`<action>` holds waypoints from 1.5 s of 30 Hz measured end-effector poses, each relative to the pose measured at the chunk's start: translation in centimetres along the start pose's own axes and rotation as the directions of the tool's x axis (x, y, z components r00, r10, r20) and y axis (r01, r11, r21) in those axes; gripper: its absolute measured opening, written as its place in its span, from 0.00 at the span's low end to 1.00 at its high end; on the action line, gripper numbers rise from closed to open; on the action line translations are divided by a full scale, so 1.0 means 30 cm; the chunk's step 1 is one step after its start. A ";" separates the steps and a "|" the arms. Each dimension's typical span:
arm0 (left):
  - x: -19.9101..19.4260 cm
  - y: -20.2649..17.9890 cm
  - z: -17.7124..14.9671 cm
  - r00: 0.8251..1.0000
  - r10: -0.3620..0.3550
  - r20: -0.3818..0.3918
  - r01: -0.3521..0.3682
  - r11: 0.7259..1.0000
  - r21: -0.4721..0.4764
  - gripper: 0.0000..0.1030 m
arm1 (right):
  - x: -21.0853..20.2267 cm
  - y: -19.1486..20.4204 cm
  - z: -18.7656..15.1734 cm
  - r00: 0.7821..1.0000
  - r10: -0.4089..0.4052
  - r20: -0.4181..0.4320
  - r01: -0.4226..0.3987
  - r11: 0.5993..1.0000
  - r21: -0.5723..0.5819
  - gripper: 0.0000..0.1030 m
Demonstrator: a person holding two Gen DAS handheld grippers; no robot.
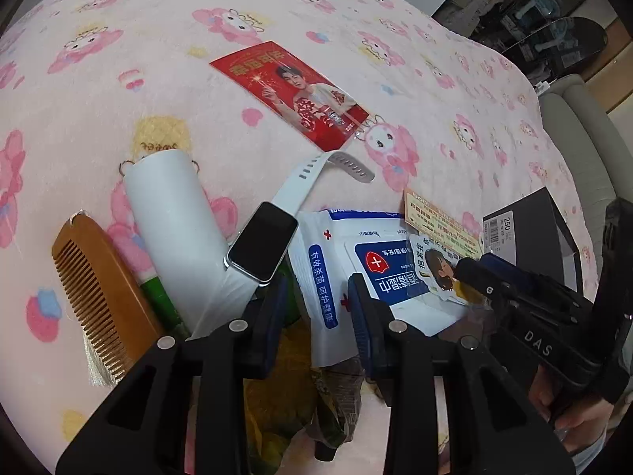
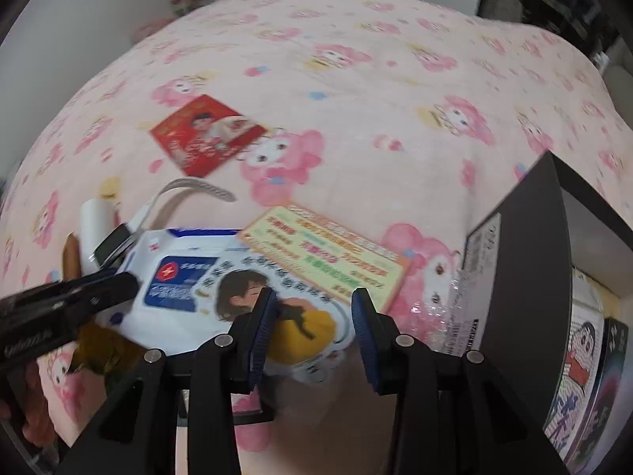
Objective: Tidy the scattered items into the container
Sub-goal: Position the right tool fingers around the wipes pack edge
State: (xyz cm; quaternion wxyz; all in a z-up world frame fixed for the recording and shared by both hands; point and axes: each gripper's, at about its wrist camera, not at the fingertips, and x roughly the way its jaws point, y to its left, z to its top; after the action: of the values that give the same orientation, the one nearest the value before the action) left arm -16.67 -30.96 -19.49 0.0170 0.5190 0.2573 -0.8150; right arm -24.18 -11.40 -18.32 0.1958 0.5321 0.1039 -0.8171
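My left tongs [image 1: 316,304] gape wide and empty, low over the wipes pack [image 1: 356,261] on the pink bed blanket [image 1: 158,59]. The smartwatch [image 1: 263,243] leans on a white tube [image 1: 174,229], with a wooden comb [image 1: 99,293] just beside. My right tongs [image 2: 312,328] are also spread, holding nothing, over a cartoon-girl sticker [image 2: 277,301] on the wipes pack. The black box [image 2: 522,261] stands open at right; a red card [image 2: 205,134] lies well apart
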 end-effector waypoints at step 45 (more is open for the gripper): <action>-0.033 -0.054 -0.021 1.000 0.002 -0.004 -0.001 0.999 0.036 0.03 | 0.006 -0.046 -0.048 0.989 0.130 -0.066 -0.122 0.986 0.110 0.62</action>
State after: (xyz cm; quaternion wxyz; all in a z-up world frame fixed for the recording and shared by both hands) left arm -16.16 -29.52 -18.22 0.0077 0.5211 0.2422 -0.8184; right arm -23.64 -9.66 -19.12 0.2147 0.5769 0.0336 -0.7874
